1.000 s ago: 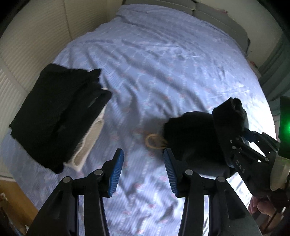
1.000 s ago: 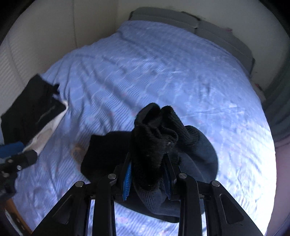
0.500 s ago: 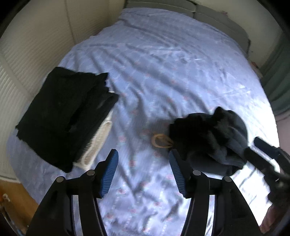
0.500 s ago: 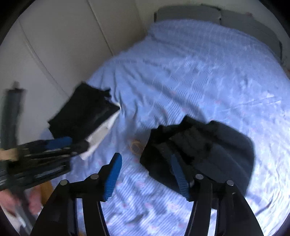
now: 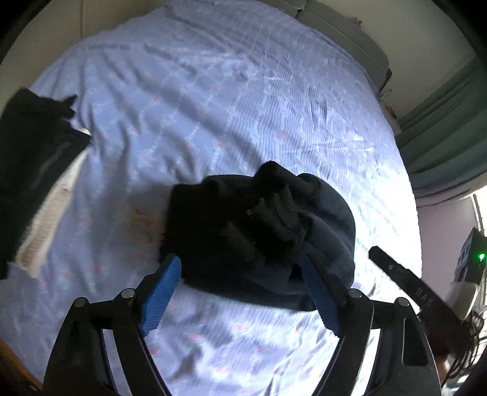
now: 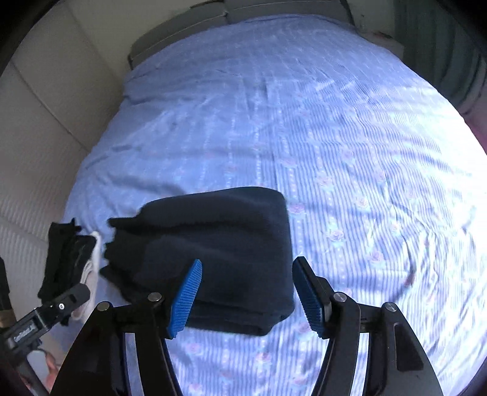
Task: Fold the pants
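Dark navy pants [image 5: 258,231] lie folded in a bundle on the blue bed sheet [image 5: 213,106], with a rumpled end on top. In the right wrist view the pants [image 6: 219,243] look like a neat flat stack. My left gripper [image 5: 243,292] is open and empty just in front of the bundle. My right gripper [image 6: 246,295] is open and empty, its pads [image 6: 185,295] hovering over the near edge of the pants. The right gripper's finger [image 5: 404,280] shows at the right of the left wrist view.
A stack of folded black clothes over a white garment [image 5: 36,170] lies at the bed's left edge, also in the right wrist view [image 6: 67,259]. A tan ring-shaped mark [image 5: 143,225] sits on the sheet left of the pants. A grey headboard [image 6: 213,21] and green curtain [image 5: 447,128] border the bed.
My right gripper let go of the pants end, opened, and swung around to the bundle's other side. My left gripper moved right, up to the bundle, and opened wider.
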A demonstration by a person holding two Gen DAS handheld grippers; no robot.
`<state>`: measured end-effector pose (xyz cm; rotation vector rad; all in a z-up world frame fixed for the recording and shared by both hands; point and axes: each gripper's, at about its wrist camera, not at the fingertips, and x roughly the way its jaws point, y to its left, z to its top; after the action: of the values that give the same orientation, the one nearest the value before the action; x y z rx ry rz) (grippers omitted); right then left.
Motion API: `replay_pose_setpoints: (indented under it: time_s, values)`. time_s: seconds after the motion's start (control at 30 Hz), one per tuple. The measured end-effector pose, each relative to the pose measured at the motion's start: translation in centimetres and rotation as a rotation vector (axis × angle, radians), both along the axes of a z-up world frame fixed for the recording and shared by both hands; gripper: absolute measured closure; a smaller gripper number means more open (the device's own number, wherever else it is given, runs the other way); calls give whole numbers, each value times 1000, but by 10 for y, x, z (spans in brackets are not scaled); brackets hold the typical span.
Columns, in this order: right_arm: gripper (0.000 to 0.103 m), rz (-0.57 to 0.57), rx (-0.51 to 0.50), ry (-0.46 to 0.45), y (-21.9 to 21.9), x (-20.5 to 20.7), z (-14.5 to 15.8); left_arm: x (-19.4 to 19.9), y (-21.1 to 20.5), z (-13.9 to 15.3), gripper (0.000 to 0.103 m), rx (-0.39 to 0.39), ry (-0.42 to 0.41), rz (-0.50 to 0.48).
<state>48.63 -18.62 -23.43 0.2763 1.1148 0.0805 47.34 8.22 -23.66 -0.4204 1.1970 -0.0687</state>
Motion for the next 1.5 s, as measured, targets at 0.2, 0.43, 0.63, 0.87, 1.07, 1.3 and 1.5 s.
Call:
replay_pose_setpoints:
  time_s: [0.2, 0.43, 0.63, 0.87, 1.07, 1.3, 1.5]
  values:
    - [40, 26, 17, 38, 4, 13, -21, 22, -3, -24, 17, -59, 43, 59]
    - [40, 55, 64, 93, 13, 0, -46, 39, -6, -35, 16, -139, 79, 96]
    - [40, 57, 66, 82, 16, -4, -50, 52, -21, -41, 37, -59, 84, 90]
    - [20, -12, 108, 57, -1, -25, -39, 54, -16, -35, 77, -36, 76, 81]
    - [13, -41, 68, 171, -13, -58, -67, 46, -17, 4, 79, -97, -14, 59]
    - [14, 10, -34, 132, 15, -30, -90, 42, -25, 49, 80, -175, -109, -29]
    - [16, -41, -198, 52, 1, -22, -68, 32, -23, 68, 80, -115, -181, -111]
